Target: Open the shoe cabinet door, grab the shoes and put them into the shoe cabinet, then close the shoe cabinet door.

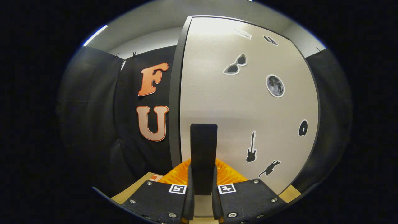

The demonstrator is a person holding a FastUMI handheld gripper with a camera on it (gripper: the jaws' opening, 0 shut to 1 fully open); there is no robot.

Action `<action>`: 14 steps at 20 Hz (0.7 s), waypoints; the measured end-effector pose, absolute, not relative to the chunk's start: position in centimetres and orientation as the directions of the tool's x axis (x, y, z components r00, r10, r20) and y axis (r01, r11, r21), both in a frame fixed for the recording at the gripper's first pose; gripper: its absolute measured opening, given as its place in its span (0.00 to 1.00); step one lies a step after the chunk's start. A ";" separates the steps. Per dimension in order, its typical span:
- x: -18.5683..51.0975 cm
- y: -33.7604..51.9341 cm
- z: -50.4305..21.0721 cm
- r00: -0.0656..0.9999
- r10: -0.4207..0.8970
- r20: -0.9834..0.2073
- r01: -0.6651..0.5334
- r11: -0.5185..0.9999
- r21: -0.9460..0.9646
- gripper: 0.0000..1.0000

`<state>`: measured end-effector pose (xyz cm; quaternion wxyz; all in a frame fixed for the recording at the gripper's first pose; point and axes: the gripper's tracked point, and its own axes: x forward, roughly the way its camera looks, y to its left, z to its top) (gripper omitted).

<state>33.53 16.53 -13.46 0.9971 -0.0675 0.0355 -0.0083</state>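
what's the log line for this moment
gripper: shut on handle | door: facing, stickers on it | shoes: not stowed yet

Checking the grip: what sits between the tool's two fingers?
In the gripper view, the door's black handle stands between the tool's fingers, which press it from both sides.

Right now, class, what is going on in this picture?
A hand-held gripper has its two fingers closed on the upright black handle of the shoe cabinet door. The pale door carries stickers, including sunglasses, a moon and a guitar. Whether the door is shut or slightly ajar cannot be told.
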 end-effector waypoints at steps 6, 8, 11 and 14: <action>32.1 16.1 -13.0 0.996 -0.082 -0.043 0.074 0.983 -0.167 0.16; 31.1 15.7 -12.7 0.993 -0.115 -0.025 0.108 0.975 -0.195 0.16; 29.3 15.2 -12.4 0.988 -0.151 -0.005 0.147 0.968 -0.201 0.16; 27.8 15.0 -11.7 0.987 -0.163 0.001 0.160 0.964 -0.211 0.16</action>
